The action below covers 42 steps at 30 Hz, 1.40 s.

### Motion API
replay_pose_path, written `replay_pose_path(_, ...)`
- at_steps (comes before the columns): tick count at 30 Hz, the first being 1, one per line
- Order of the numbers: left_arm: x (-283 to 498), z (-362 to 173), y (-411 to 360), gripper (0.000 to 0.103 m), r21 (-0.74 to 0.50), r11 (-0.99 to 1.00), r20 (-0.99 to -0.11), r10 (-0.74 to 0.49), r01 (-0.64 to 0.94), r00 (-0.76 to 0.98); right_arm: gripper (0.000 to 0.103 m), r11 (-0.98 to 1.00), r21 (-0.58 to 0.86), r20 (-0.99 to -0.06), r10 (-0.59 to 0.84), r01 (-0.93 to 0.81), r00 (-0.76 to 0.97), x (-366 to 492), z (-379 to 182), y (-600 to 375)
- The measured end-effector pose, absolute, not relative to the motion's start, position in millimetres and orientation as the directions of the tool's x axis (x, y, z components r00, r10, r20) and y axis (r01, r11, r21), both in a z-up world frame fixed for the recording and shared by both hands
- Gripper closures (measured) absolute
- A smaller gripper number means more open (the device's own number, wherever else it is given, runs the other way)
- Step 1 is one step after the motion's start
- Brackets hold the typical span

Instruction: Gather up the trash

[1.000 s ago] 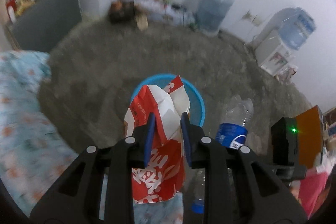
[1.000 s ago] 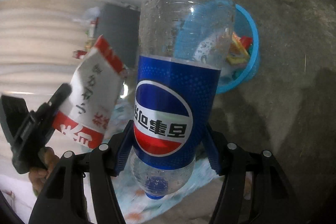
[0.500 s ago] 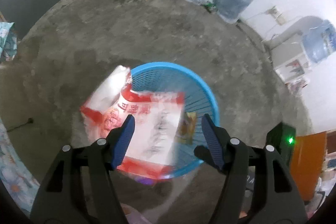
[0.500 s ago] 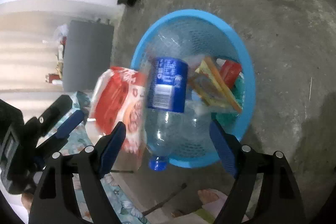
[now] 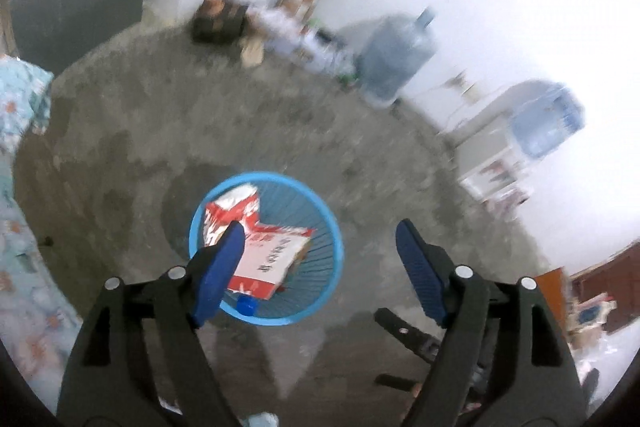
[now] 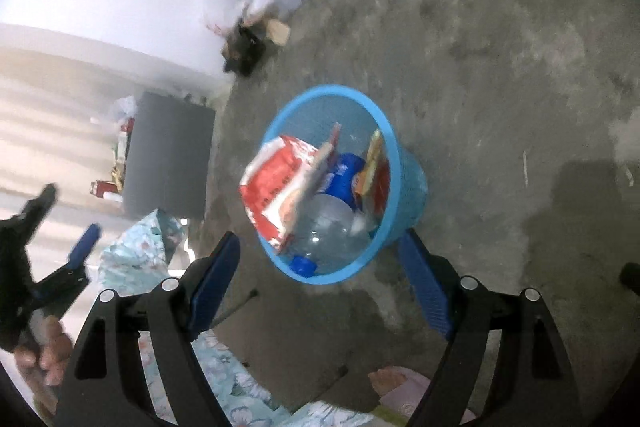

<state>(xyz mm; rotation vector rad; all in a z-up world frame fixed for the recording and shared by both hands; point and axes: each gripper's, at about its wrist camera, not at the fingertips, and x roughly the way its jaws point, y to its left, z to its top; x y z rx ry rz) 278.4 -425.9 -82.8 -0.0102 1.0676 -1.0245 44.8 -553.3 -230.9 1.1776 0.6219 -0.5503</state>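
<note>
A blue plastic basket [image 5: 328, 219] stands on the concrete floor and also shows in the right wrist view [image 6: 404, 183]. A red and white snack bag [image 5: 268, 255] lies in it, seen too in the right wrist view [image 6: 280, 183]. A clear Pepsi bottle [image 6: 328, 215] with a blue cap lies beside the bag; only its cap [image 5: 246, 305] shows in the left wrist view. Other wrappers [image 6: 374, 163] lie in the basket. My left gripper [image 5: 320, 239] is open and empty above the basket. My right gripper [image 6: 320, 251] is open and empty above it too.
Large water jugs [image 5: 394, 63] and a white dispenser [image 5: 492, 163] stand by the far wall. A dark box [image 5: 218, 21] and clutter lie along the wall. A grey cabinet [image 6: 168, 155] and a floral cloth [image 6: 140, 255] are at left. A bare foot [image 6: 394, 381] is near.
Both grippers opened and let go. The bag and the bottle dropped into the blue basket. Both grippers have since lifted back from it.
</note>
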Motion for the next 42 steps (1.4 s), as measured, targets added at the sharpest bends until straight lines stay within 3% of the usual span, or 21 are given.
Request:
replay_pose_path(6,232,16,-318,0.019,-0.439,0.506,-0.593,-0.784,0.742,0.184,0.023,0.486,0.61,-0.628,-0.186,0.626,0.756,48,-136,-496)
replay_pose_path(12,172,73,-190,0.009,-0.351,0.591,-0.502,-0.774,0.726,0.387,0.012,0.745,0.481,-0.504,-0.196,0.462,0.841,66,-34,-398)
replay_pose_path(18,108,89,-71,0.009,-0.245,0.807,-0.478,-0.583,0.537,0.658,0.007,0.913,0.281,-0.436,-0.152,0.295,0.887,70,28,-286)
replay_pose_path(23,72,72,-1,0.009,-0.189,0.955,-0.533,-0.295,0.228,0.793,0.007,0.965,0.144,-0.416,-0.143,0.22,0.898,58,48,-208)
replay_pose_path(27,49,50,22,0.009,-0.08,0.993,-0.57,-0.116,0.085,0.813,0.007,0.985,0.036,-0.483,-0.129,0.167,0.866,54,44,-163)
replay_pose_path(33,37,17,48,0.009,-0.013,1.0,-0.658,0.013,-0.028,0.753,0.007,0.986,-0.082,-0.579,-0.164,0.143,0.799,40,19,-132)
replay_pose_path(38,31,-13,50,0.009,0.008,0.997,-0.749,0.056,-0.075,0.66,0.007,0.979,-0.159,-0.693,-0.204,0.129,0.691,38,-14,-133)
replay_pose_path(42,32,-23,48,0.009,0.039,0.995,-0.765,0.085,-0.087,0.638,0.007,0.973,-0.167,-0.717,-0.231,0.16,0.658,35,-25,-142)
